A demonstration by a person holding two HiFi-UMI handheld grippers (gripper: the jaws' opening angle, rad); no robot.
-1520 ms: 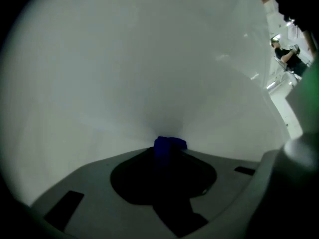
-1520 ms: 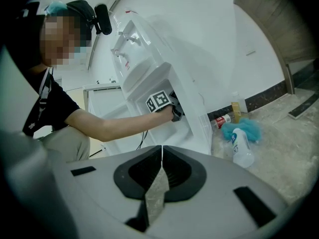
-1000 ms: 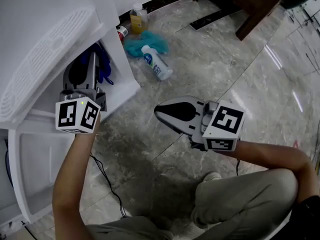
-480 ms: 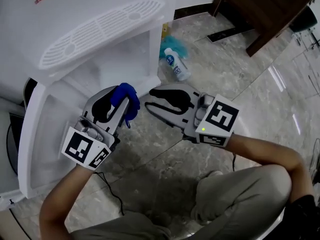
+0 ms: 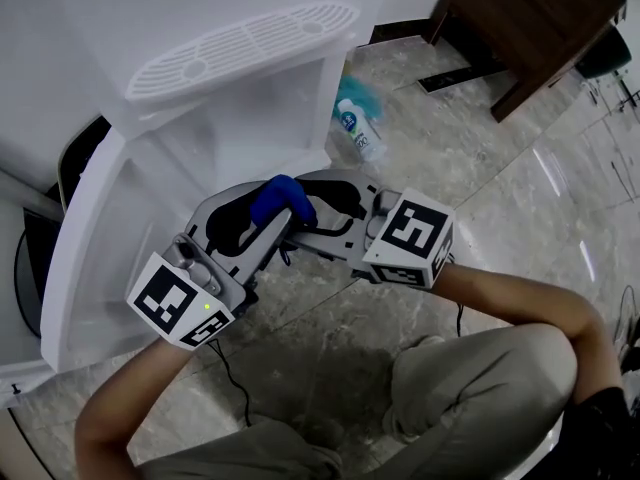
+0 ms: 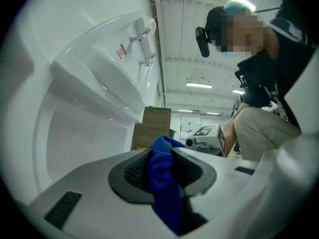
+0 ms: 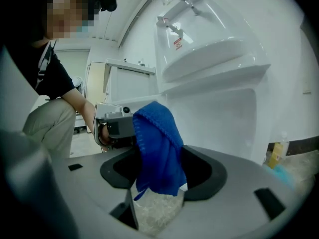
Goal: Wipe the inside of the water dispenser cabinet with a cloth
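We count two grippers and one blue cloth (image 5: 280,198), just before the open dispenser cabinet (image 5: 250,133). The left gripper (image 5: 268,220) clamps the cloth. The right gripper (image 5: 308,208) has just been opening its jaws, now wide, with the cloth hanging between them.

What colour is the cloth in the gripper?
Blue. The cloth shows best in the right gripper view.
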